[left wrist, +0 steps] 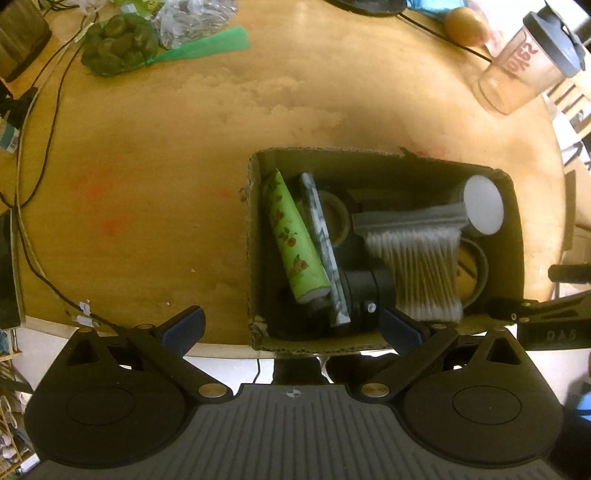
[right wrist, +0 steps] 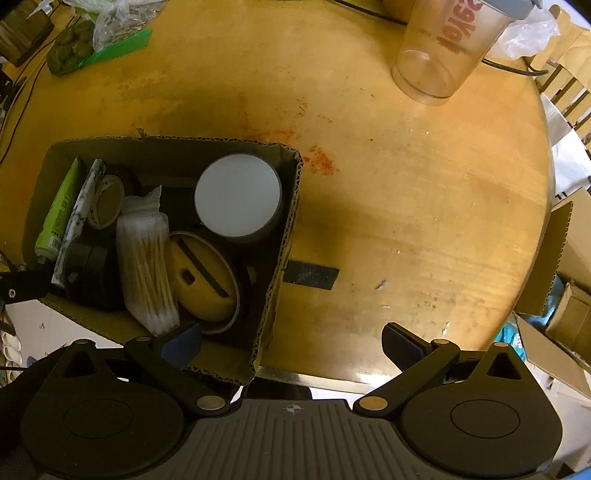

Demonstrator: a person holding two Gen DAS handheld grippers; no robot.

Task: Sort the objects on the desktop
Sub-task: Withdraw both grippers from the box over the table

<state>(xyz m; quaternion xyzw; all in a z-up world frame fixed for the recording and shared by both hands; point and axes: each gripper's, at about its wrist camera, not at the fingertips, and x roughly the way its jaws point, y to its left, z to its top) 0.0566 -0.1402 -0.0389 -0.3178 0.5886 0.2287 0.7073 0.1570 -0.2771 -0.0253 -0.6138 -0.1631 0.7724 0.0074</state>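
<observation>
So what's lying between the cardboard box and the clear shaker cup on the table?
Only bare wood with reddish stains lies between the cardboard box and the shaker cup on the table, clearest in the right wrist view.

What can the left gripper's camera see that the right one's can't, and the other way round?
Only the left view shows the orange fruit at the table's far edge. Only the right view shows the black tape strip stuck on the table beside the cardboard box. Both show the box, its cotton swabs and the shaker cup.

Corrugated cardboard box [right wrist: 284, 206] with rough torn edges on a glossy, stained wooden tabletop [right wrist: 406, 206]; beyond it, a clear plastic cup [right wrist: 439, 55].
</observation>
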